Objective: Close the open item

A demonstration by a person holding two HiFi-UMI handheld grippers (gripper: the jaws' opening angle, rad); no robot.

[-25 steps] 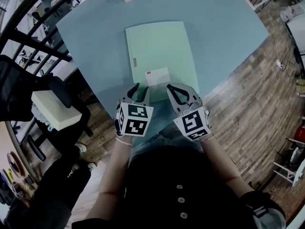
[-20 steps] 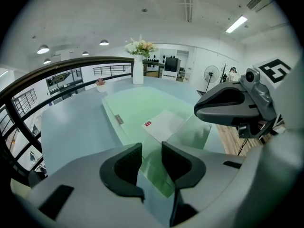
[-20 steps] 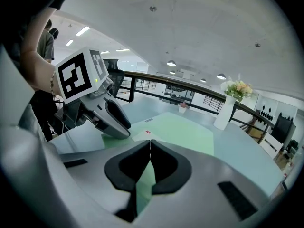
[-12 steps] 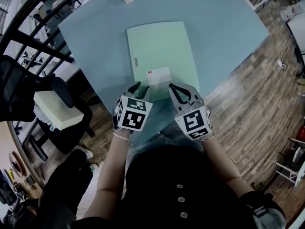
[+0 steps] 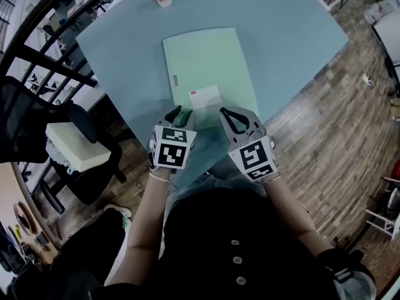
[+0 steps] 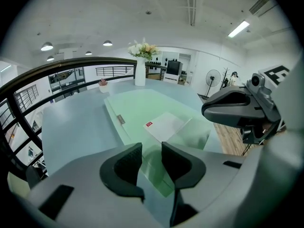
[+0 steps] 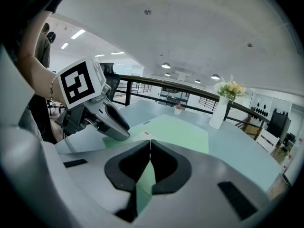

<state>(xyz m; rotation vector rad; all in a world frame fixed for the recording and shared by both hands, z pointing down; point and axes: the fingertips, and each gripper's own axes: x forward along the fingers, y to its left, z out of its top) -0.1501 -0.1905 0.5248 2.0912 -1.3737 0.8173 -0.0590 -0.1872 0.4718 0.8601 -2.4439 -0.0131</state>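
Pale green folder (image 5: 206, 61) lies flat on table (image 5: 294, 36), just ahead of both grippers. Left gripper (image 5: 178, 114) has jaws parted over folder's near corner, seemingly poised to take cover. Right gripper (image 5: 224, 112) is closed at near edge, apparently steadying.

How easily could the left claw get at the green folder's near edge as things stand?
Probably easily. The left claw hovers open right at the near edge of the green folder, with nothing lying between them. The right claw is shut and sits off to the side, not across the path.
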